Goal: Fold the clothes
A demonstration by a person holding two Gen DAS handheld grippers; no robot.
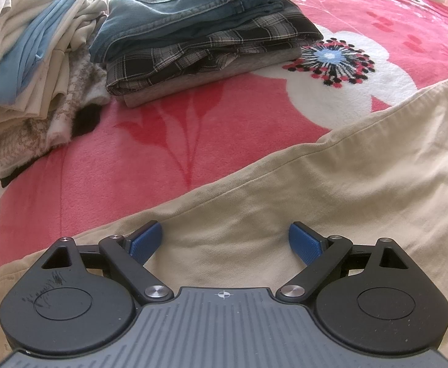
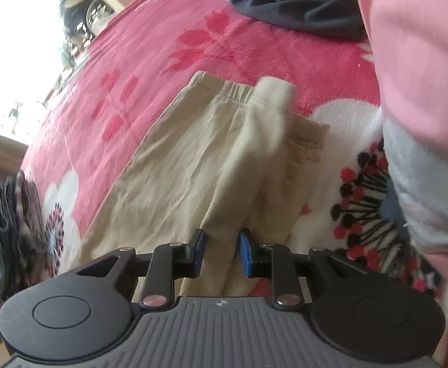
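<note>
No readable text; illegible black scrawl on left gripper (image 1: 225,242) housing.

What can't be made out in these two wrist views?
- Right wrist view: the beige trousers' raised fold is motion-blurred; whether the right gripper pinches it is unclear.
- Left wrist view: the trousers run off the right edge; the open left gripper covers their near part.
- Folded stack: lower layers hidden.

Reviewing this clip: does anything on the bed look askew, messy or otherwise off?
Mostly tidy. The folded stack with jeans on top sits square, but the pale pile beside it leans and spills untidily. The beige trousers lie creased, with a fold of fabric bunched between the right gripper's fingers. The left gripper hangs open above them.
</note>
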